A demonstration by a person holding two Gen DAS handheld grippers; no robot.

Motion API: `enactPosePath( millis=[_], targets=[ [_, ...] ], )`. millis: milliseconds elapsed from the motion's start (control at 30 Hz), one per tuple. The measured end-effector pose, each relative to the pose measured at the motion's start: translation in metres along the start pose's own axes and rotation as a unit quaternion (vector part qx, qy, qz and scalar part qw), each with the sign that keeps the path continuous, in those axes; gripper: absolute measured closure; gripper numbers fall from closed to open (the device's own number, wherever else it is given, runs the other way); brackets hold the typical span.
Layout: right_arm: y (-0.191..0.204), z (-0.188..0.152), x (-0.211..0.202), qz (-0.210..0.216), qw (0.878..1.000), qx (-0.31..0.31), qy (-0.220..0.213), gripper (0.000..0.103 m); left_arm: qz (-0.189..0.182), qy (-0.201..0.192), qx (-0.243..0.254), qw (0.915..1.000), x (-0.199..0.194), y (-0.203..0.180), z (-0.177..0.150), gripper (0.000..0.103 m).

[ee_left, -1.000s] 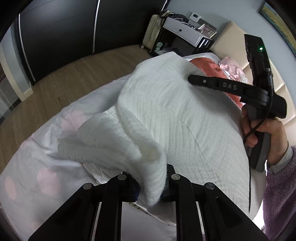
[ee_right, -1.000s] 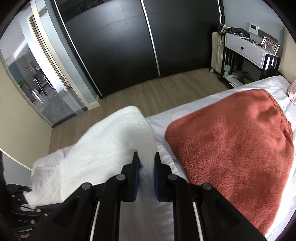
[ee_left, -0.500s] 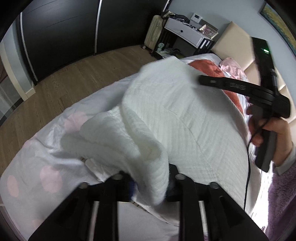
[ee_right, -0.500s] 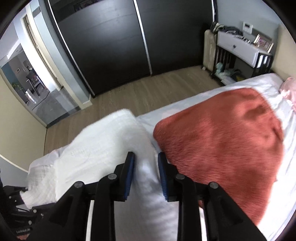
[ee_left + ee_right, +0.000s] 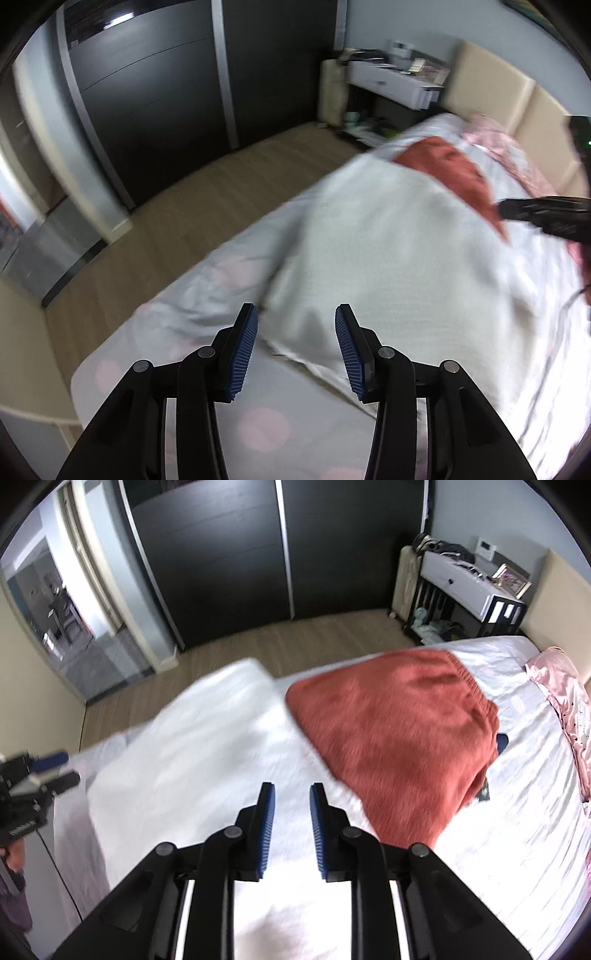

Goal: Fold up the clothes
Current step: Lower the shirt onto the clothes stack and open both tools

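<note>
Both hand-held grippers, left hand-held gripper and right hand-held gripper, are hanging released and empty over your white garment, which is lying folded on the bed. One fold looks done; the rust-red knit beside it is waiting.

Bedroom around a made bed

A white bed sheet with faint pink dots covers the near ground. Far across a wood floor stand dark sliding wardrobe doors. At far right a white shelf unit holds small clutter, a cream suitcase just left of it, a beige padded headboard to its right.
</note>
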State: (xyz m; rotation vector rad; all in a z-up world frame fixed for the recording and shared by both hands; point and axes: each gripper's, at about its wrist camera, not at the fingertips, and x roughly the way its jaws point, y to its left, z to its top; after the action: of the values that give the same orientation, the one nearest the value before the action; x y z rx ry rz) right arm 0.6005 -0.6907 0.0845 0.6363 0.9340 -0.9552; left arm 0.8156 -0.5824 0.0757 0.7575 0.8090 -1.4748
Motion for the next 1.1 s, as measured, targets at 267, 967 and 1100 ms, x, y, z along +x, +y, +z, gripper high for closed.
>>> enactPosePath(
  millis=[267, 967, 1100],
  targets=[
    [-0.006, -0.027, 0.031, -0.013, 0.998, 0.03, 0.044, 0.087, -0.033, 0.031, 0.077, 0.996, 0.016, -0.06, -0.008, 0.059],
    [-0.045, -0.034, 0.048, 0.034, 0.992, 0.117, 0.03, 0.089, 0.027, 0.084, 0.096, 0.9914, 0.062, -0.035, -0.012, 0.063],
    [-0.047, -0.049, 0.002, 0.022, 0.994, 0.107, 0.001, 0.089, 0.018, 0.046, 0.092, 0.9946, 0.027, -0.037, -0.013, 0.063]
  ],
)
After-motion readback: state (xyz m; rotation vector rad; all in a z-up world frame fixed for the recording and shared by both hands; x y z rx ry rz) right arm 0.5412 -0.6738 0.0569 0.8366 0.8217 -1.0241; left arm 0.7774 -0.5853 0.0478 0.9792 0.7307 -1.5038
